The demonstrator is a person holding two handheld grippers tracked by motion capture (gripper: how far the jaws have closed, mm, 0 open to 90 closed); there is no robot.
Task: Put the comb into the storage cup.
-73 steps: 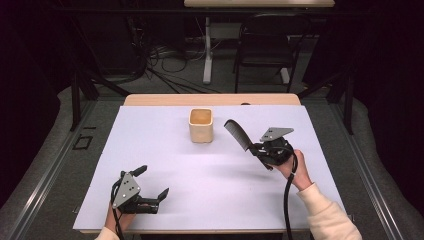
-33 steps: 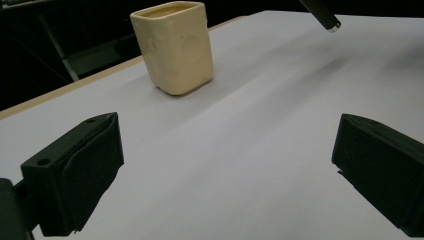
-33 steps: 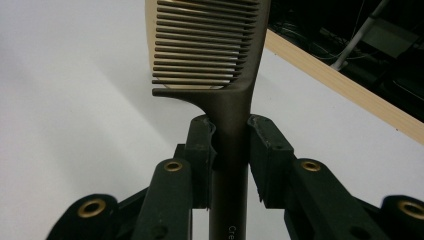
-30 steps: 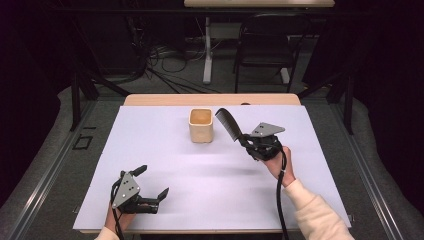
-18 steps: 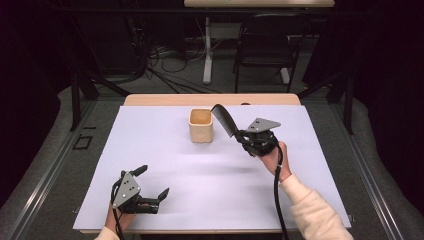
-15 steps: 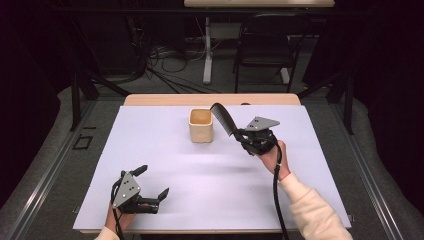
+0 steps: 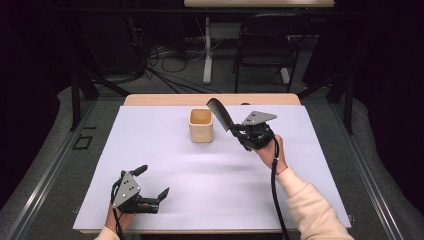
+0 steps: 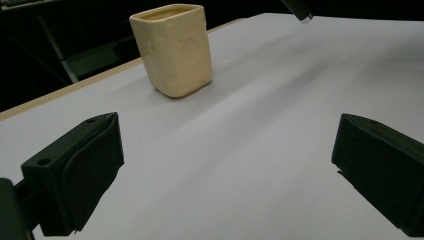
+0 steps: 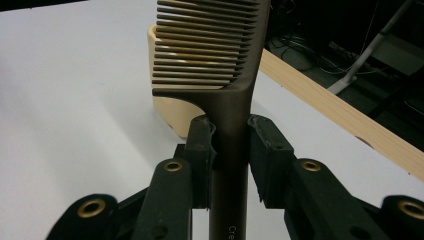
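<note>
Comb (image 9: 220, 50) — dark brown, fine-toothed

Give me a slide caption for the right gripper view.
Right gripper clamps a dark comb by its handle, teeth in front of the cream cup on the white table.

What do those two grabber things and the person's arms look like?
Both are black. The left gripper has two chunky, blocky jaws, and the right gripper has brass-coloured rivets on its jaw arms. Each carries a grey three-cornered plate on top and trails a black cable. The person wears a cream long sleeve on the right arm.
</note>
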